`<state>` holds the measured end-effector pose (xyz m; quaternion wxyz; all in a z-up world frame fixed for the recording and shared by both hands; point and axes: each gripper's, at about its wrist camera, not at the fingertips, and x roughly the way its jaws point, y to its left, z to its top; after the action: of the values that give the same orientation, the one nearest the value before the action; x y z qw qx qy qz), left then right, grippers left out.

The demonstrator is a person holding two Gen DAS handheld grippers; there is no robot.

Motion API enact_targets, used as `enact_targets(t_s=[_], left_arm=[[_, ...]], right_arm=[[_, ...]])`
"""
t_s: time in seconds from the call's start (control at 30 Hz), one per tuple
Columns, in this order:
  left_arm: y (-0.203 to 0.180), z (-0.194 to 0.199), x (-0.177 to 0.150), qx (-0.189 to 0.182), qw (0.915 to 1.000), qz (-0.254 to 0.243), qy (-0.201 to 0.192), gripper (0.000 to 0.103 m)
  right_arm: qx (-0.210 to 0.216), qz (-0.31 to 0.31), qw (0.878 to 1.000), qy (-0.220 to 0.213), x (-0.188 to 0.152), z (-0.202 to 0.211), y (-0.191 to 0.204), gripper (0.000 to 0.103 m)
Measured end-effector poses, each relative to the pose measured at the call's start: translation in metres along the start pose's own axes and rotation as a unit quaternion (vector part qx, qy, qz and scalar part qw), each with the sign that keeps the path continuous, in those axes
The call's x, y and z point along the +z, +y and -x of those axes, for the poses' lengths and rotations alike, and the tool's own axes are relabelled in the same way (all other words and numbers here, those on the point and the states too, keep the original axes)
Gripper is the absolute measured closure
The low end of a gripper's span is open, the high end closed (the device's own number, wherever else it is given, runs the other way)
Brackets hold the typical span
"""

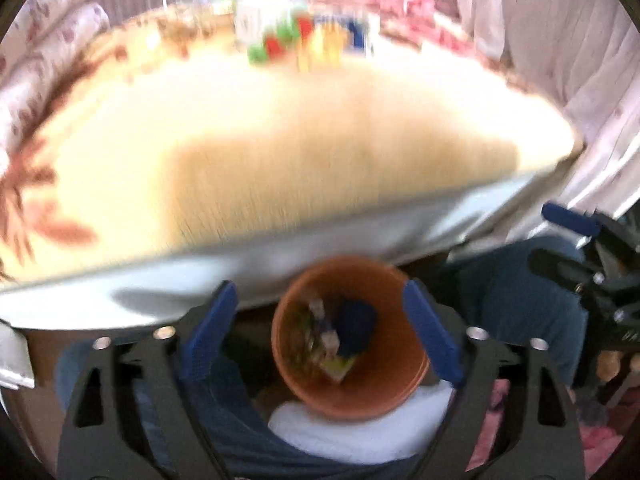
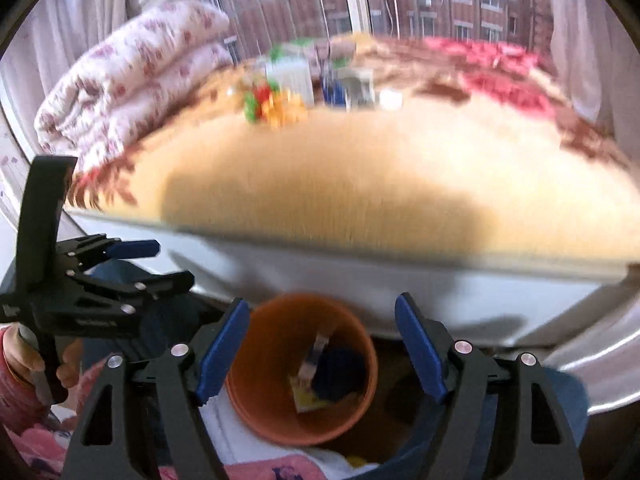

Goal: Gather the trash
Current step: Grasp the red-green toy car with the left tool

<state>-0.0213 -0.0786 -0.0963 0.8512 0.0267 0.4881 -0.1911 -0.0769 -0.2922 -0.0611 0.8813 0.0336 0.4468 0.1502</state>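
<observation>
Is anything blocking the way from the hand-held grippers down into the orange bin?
Nothing visible does. The bin sits open-topped right below both open, empty hand-held grippers, left and right. Some trash already lies inside it.

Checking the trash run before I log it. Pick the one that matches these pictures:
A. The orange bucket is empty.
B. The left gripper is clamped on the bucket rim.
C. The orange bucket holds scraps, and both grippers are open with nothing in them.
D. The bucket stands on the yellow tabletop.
C: the orange bucket holds wrappers and a dark blue piece, while the left gripper and right gripper stand wide open, holding nothing.
</observation>
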Motion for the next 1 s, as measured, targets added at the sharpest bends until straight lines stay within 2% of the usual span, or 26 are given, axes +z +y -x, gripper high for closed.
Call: enact_targets(t_s=[0.17, 0.4, 0.57, 0.63, 0.8, 0.83, 0.87, 0.97, 1.0], left_arm=[[0.005, 0.02, 0.04, 0.02, 0.9984, -0.005, -0.052, 0.012], [0.017, 0.012, 0.103, 0.026, 0.9963, 0.01, -0.081, 0.012], [0.03, -0.015, 0.145, 0.016, 0.9965, 0.046, -0.069, 0.012], [0.032, -0.031, 0.163, 0.014, 0.9968, 0.059, -0.052, 0.012], [0.041, -0.063, 0.181, -0.003, 0.9947, 0.102, -0.014, 0.012], [0.042, -0.068, 0.183, 0.003, 0.9943, 0.106, -0.009, 0.012], [0.042, -0.072, 0.184, 0.012, 0.994, 0.108, -0.007, 0.015], [0.047, -0.081, 0.182, -0.002, 0.9928, 0.119, 0.01, 0.046], [0.05, -0.082, 0.181, -0.012, 0.9915, 0.129, 0.012, 0.046]], right_arm=[[0.003, 0.002, 0.999, -0.038, 0.013, 0.023, 0.001, 0.027], [0.003, -0.002, 0.999, -0.04, 0.009, 0.024, 0.002, 0.027], [0.005, 0.001, 0.999, -0.037, 0.006, 0.02, 0.009, 0.027], [0.008, 0.004, 0.999, -0.037, 0.005, 0.018, 0.014, 0.027], [0.012, 0.011, 0.999, -0.033, 0.002, 0.014, 0.021, 0.027], [0.013, 0.011, 0.999, -0.031, 0.002, 0.013, 0.021, 0.027], [0.014, 0.01, 0.999, -0.029, 0.001, 0.012, 0.021, 0.027], [0.014, 0.008, 1.0, -0.027, 0.0, 0.009, 0.02, 0.027], [0.015, 0.007, 1.0, -0.026, 0.0, 0.009, 0.02, 0.027]])
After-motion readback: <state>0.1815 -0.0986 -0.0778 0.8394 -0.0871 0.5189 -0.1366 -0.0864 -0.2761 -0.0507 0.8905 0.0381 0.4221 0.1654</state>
